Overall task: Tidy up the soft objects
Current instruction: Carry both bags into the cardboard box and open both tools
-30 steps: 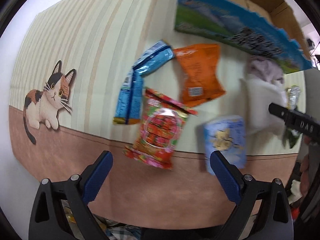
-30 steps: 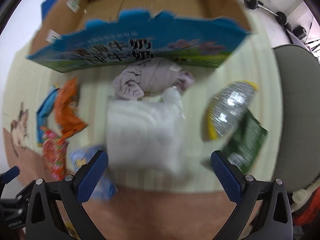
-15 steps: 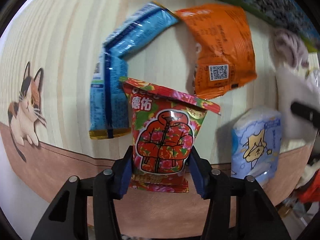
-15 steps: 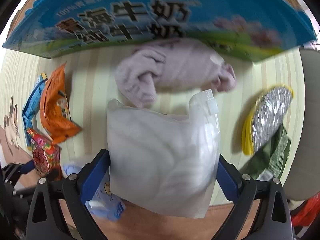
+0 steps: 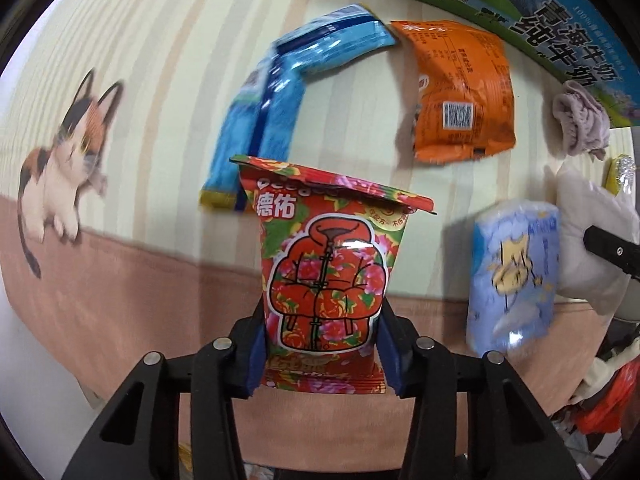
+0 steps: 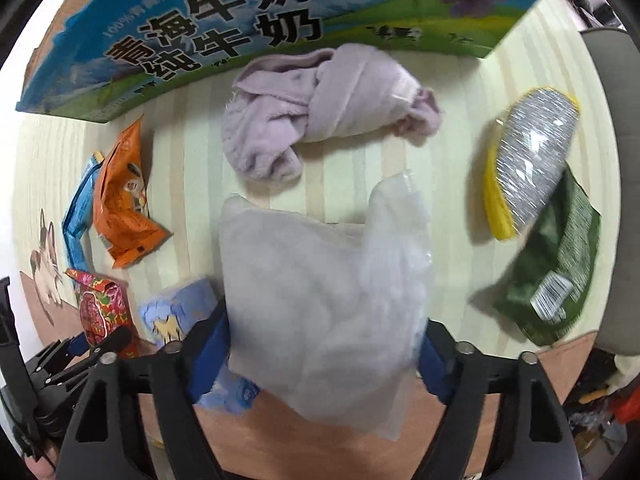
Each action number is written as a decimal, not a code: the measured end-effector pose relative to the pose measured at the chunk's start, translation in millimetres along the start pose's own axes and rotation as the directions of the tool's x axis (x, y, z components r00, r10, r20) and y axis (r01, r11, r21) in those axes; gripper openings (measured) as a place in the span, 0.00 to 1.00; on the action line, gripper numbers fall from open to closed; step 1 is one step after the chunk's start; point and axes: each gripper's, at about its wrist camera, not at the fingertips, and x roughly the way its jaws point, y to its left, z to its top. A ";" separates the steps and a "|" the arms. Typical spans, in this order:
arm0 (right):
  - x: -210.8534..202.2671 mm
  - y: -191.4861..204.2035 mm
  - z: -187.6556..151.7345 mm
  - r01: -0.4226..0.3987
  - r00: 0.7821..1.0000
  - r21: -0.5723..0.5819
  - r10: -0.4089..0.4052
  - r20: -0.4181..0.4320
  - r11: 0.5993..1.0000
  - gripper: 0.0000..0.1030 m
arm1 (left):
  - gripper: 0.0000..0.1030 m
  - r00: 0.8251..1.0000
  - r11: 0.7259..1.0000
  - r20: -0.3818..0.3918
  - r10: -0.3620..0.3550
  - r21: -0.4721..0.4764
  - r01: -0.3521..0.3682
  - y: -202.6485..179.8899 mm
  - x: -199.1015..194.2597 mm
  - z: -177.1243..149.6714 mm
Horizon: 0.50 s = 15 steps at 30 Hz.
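**Both jaws closing on soft packets**

Jaws of the left gripper [image 5: 320,354] have just been closing and now clamp the lower sides of the red flowered packet [image 5: 326,272], which lies on the striped cat mat [image 5: 132,64] beside the blue packet [image 5: 264,116]. Right gripper [image 6: 324,354] jaws have likewise been closing, and their blue pads press both sides of the white stuffed bag [image 6: 320,292], just below the lilac cloth [image 6: 320,108]
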 end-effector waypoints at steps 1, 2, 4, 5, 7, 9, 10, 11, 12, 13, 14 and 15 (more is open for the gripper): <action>-4.1 -2.0 -6.1 -0.003 1.000 0.000 0.003 0.002 1.000 0.73 | 0.42 1.000 1.000 0.005 -0.007 -0.006 0.007 1.9 -4.2 -9.4; -6.4 -4.7 -11.9 -0.010 1.000 0.002 0.010 0.001 1.000 0.71 | 0.42 1.000 1.000 0.011 -0.012 -0.006 0.012 2.5 -8.2 -17.0; -19.8 -11.5 -25.4 -0.035 0.999 0.014 0.035 -0.001 0.999 0.67 | 0.42 0.999 1.000 0.028 -0.018 -0.002 0.018 2.3 -20.6 -28.3; -22.6 -14.5 -33.8 -0.050 0.999 0.022 0.050 0.004 0.999 0.65 | 0.42 0.999 1.000 0.038 -0.018 0.003 0.018 2.8 -26.5 -33.6; -25.9 -21.2 -48.7 -0.069 0.997 0.030 0.068 0.019 0.997 0.63 | 0.42 0.997 0.999 0.067 -0.035 0.018 0.034 -0.2 -42.6 -45.5; -32.2 -20.9 -61.3 -0.090 0.995 0.034 0.089 0.034 0.995 0.61 | 0.42 0.995 0.998 0.090 -0.041 0.045 0.037 -7.3 -52.8 -52.6; -33.2 -17.7 -66.4 -0.090 0.995 0.028 0.089 0.036 0.996 0.61 | 0.42 0.994 0.997 0.099 -0.041 0.062 0.035 -1.8 -54.9 -52.2; -30.8 -15.5 -70.4 -0.084 0.996 0.017 0.084 0.028 0.996 0.61 | 0.42 0.993 0.997 0.109 -0.035 0.077 0.027 -5.6 -57.5 -53.9; -26.1 -11.8 -66.4 -0.084 0.996 0.005 0.084 0.010 0.996 0.62 | 0.42 0.993 0.996 0.116 -0.025 0.089 0.015 -10.9 -59.3 -54.8; -16.3 -9.8 -67.3 -0.080 0.996 0.005 0.080 -0.025 0.997 0.64 | 0.42 0.992 0.995 0.123 -0.015 0.100 0.003 -15.1 -60.0 -54.6; -4.6 -7.9 -66.6 -0.053 0.996 0.014 0.054 -0.066 0.998 0.66 | 0.42 0.992 0.995 0.123 -0.016 0.104 0.003 -17.7 -59.6 -53.7; 2.8 -5.6 -67.9 -0.027 0.995 0.013 0.028 -0.093 1.000 0.76 | 0.42 0.993 0.994 0.120 -0.016 0.106 0.003 -22.5 -57.2 -47.1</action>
